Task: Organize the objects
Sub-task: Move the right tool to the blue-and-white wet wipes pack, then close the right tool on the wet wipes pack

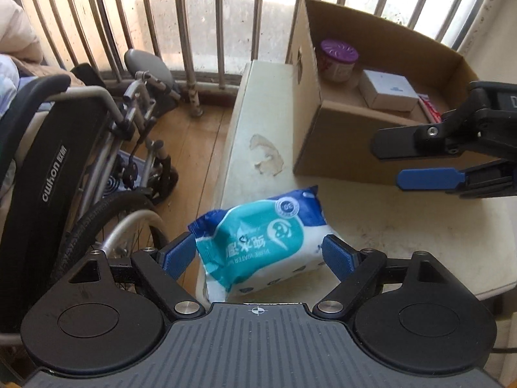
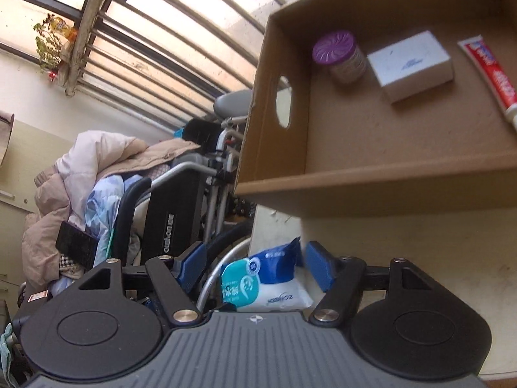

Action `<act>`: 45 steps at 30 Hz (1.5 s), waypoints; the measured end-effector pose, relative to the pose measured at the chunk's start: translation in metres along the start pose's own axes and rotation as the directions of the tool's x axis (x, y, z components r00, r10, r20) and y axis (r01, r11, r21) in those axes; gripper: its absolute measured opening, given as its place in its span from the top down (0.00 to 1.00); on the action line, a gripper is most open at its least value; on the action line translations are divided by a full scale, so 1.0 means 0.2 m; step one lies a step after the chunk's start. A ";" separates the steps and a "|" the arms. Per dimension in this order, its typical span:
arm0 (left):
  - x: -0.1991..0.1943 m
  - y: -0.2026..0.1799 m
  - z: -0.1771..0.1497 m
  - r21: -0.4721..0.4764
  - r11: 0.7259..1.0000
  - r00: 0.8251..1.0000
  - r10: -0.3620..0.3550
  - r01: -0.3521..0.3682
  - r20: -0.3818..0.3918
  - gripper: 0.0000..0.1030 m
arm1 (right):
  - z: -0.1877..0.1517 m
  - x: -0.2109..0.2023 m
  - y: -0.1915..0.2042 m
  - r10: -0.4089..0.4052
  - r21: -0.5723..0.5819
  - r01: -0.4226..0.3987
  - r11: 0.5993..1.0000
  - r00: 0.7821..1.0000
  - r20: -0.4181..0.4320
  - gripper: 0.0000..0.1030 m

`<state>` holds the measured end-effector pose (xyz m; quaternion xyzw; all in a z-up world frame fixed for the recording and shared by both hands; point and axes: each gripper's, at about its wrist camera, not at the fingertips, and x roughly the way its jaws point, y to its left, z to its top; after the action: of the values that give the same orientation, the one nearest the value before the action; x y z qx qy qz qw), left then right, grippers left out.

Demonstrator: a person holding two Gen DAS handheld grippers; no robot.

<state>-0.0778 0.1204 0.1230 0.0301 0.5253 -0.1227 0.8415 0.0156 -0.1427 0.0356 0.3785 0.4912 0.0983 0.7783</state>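
The pack of wet wipes (image 1: 261, 242) was a soft, pillow-like pouch, white along its lower side with a dark blue end and a teal label bearing printed characters and a round seal. In the left wrist view it lay in the lower centre of the frame, at the near corner of the cream table (image 1: 404, 226), one blue end poking out past the table's edge.

The left gripper (image 1: 263, 255) stood spread, its blue pads flanking the pack on either side without visibly pressing it. The right gripper (image 1: 387, 161) reached in from the right edge of that frame, also parted, with nothing between its fingers; in the right wrist view the pack (image 2: 268, 278) showed low in the frame beyond its spread pads.

Behind the pack, in the upper right of the left view, sat an open cardboard box (image 1: 310, 103) with a hand-hole in its side. Inside were a purple-lidded jar (image 1: 338, 59), a small white carton (image 1: 387, 92) and a red toothpaste tube (image 2: 491, 74). A folded wheelchair (image 1: 64, 161) filled the left side, close against the table's edge, with barred windows (image 1: 194, 16) across the top and padded coats (image 2: 64, 177) heaped over the chair.
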 end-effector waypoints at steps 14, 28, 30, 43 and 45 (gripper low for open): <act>0.17 0.10 -0.07 -0.029 0.995 0.993 -0.101 0.100 -0.057 0.17 | -0.04 0.41 -0.04 -0.040 0.063 0.048 0.997 0.992 -0.122 0.25; 0.19 0.10 -0.09 -0.019 0.990 0.989 -0.139 0.138 -0.048 0.14 | -0.08 0.46 -0.04 -0.092 0.066 0.101 0.993 0.987 -0.128 0.22; 0.19 0.10 -0.09 -0.015 0.990 0.989 -0.139 0.139 -0.048 0.13 | -0.08 0.47 -0.05 -0.102 0.078 0.113 0.991 0.987 -0.127 0.22; 0.20 0.02 -0.08 0.037 0.988 0.987 -0.145 0.147 -0.063 0.10 | -0.10 0.48 -0.07 -0.072 0.091 0.086 0.992 0.986 -0.148 0.21; 0.20 0.00 -0.08 0.061 0.988 0.989 -0.137 0.141 -0.064 0.09 | -0.10 0.47 -0.07 -0.062 0.096 0.078 0.992 0.986 -0.154 0.21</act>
<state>-0.0750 0.1172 0.0797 0.0248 0.5466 -0.1972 0.8135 0.0426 -0.0934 -0.0445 0.3916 0.5661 0.0741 0.7216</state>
